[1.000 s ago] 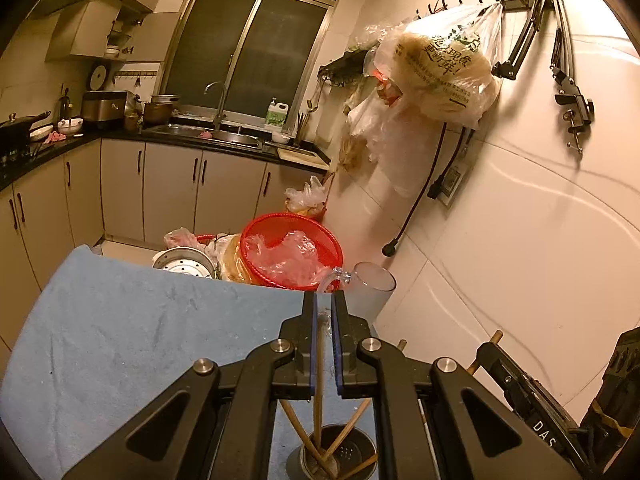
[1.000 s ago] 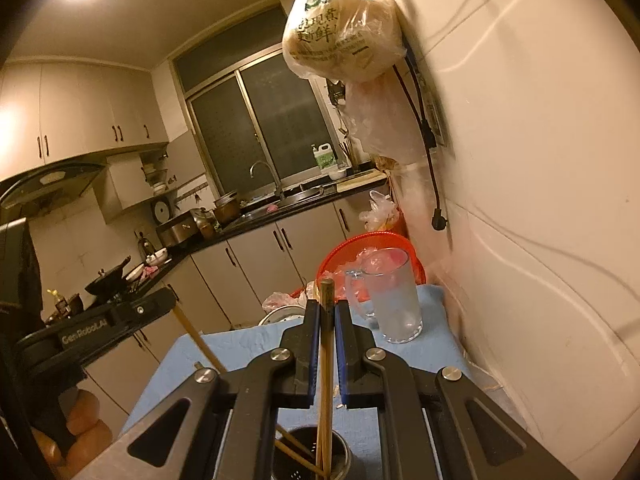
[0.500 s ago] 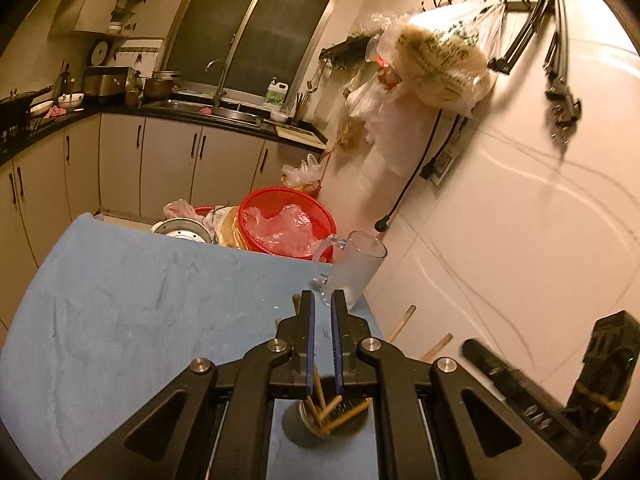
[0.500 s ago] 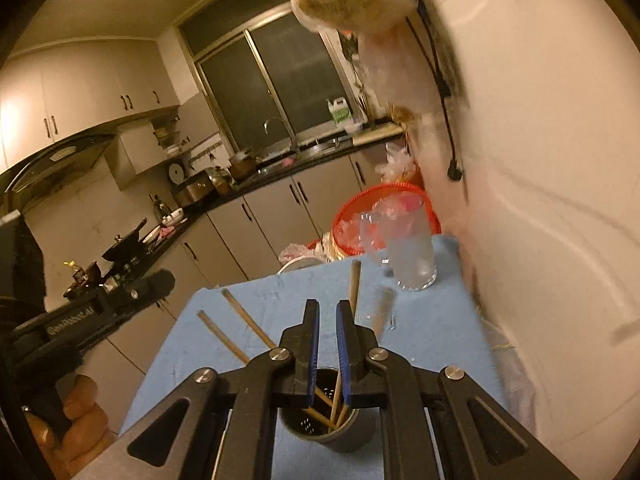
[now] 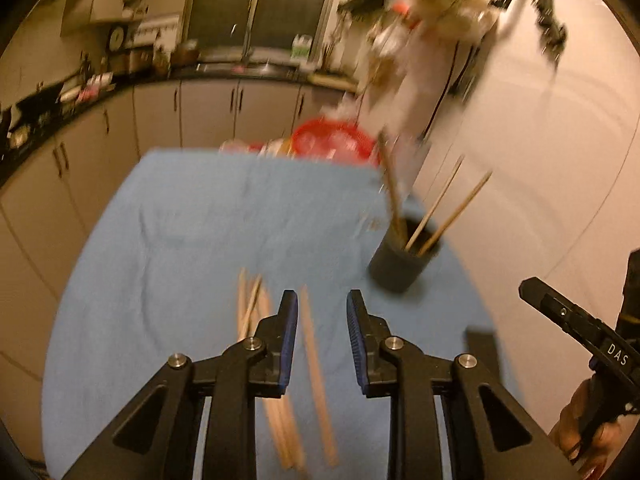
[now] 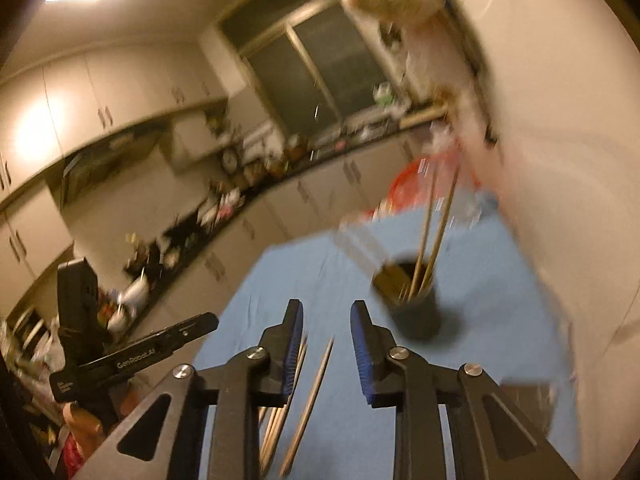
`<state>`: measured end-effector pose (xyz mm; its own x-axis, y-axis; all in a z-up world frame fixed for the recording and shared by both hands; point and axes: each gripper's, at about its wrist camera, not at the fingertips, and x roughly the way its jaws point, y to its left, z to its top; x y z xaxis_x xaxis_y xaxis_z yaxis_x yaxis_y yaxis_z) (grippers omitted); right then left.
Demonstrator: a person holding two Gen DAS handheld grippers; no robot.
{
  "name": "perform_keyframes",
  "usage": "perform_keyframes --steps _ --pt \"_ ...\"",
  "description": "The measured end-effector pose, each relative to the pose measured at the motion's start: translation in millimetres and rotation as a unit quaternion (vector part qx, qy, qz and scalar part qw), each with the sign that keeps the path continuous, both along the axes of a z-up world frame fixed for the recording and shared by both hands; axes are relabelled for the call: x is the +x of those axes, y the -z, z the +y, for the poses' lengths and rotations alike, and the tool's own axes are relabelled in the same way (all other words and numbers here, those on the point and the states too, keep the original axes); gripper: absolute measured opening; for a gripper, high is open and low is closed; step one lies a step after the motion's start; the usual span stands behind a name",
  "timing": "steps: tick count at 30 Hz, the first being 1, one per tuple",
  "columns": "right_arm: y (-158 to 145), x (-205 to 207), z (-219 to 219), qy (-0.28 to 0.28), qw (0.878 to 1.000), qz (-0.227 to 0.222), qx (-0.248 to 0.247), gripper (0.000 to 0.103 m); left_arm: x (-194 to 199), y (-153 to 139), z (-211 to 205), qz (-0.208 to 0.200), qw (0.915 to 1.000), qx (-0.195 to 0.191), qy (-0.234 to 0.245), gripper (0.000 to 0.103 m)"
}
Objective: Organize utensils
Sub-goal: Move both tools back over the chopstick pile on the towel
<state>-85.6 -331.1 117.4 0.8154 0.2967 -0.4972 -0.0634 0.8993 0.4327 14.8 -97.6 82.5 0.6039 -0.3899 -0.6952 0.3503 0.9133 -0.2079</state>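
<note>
Loose wooden chopsticks [image 5: 316, 376] lie flat on a blue cloth [image 5: 192, 240] that covers the table, their long axes running away from the cameras toward the far end of the cloth. In the left wrist view one stick sits in the gap between the left gripper's [image 5: 322, 320] blue pads, untouched by either pad, while a small bundle of others [image 5: 250, 308] lies just left of it, partly hidden under the left finger. Their near ends are cut off by the gripper body. The left gripper's jaws are opening, part way apart, holding nothing.

In the right wrist view the right gripper [image 6: 326, 328] is likewise opening and empty, with the loose sticks [image 6: 316, 384] lying below and between its fingers (motion blur makes the count impossible).

Farther back and to the right stands a dark round cup [image 5: 402, 264], upright on the cloth near the wall. Several chopsticks [image 5: 448, 208] stand in it, leaning outward with tips pointing up; their lower ends are hidden inside.

Beyond the cloth's far edge a red basket [image 5: 332, 144] is smeared by blur. A hand [image 5: 580, 428] holding the other gripper's handle shows at the left view's right edge.
</note>
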Motion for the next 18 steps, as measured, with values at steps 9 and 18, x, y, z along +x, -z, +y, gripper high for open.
perform_keyframes --steps 9,18 --pt "76 6 46 -0.032 0.995 0.093 -0.014 0.027 -4 73 50 0.084 0.9957 0.028 -0.029 0.025" --pt "86 43 69 -0.039 0.990 0.133 -0.021 0.027 21 96 74 0.121 0.9920 0.019 -0.032 0.025"
